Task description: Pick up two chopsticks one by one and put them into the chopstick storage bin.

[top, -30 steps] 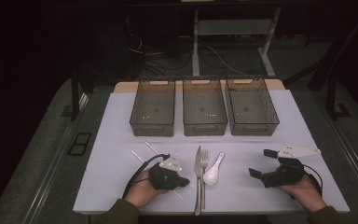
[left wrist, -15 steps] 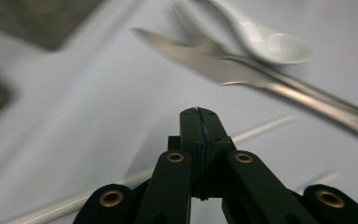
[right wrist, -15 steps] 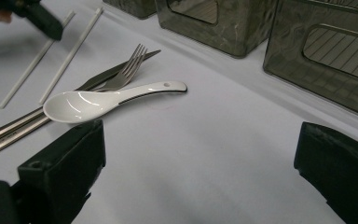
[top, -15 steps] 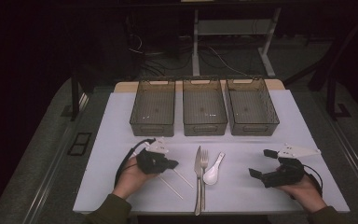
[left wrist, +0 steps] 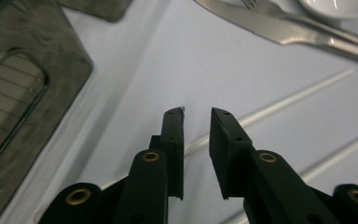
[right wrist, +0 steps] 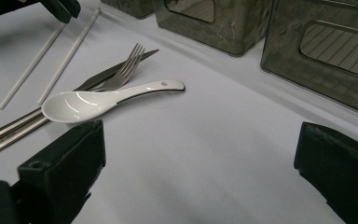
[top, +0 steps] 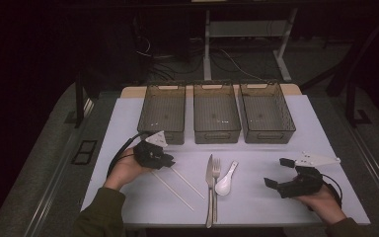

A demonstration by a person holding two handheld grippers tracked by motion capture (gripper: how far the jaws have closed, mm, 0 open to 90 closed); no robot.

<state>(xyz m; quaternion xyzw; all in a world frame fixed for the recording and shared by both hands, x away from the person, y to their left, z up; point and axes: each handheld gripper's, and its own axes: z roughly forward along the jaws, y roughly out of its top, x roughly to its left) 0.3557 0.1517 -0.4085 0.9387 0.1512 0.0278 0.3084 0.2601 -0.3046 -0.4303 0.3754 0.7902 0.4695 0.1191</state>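
Chopsticks, two thin white rods with a matte finish, are seen lying on the pale table in the high view, slanted and nearly parallel, their upper ends just beside the left gripper. In the left gripper view one rod passes on the table beneath the narrow gap between the two flat black jaws, which have just been opening; nothing is pressed between them. The gripper's black body is held in the left hand near the front of the left bin.

Three rectangular bins of smoky, translucent plastic with ribbed floors and cut-out handles are set side by side at the far edge. A steel knife and a steel fork, both smooth and shiny, are laid together right of the chopsticks, and a glossy white ceramic spoon with a rounded bowl is rested against them.

The right gripper is held low over the table near its right front corner by the right hand, its blocky black jaws spread wide with bare table between them in the right gripper view, where the spoon is seen just ahead
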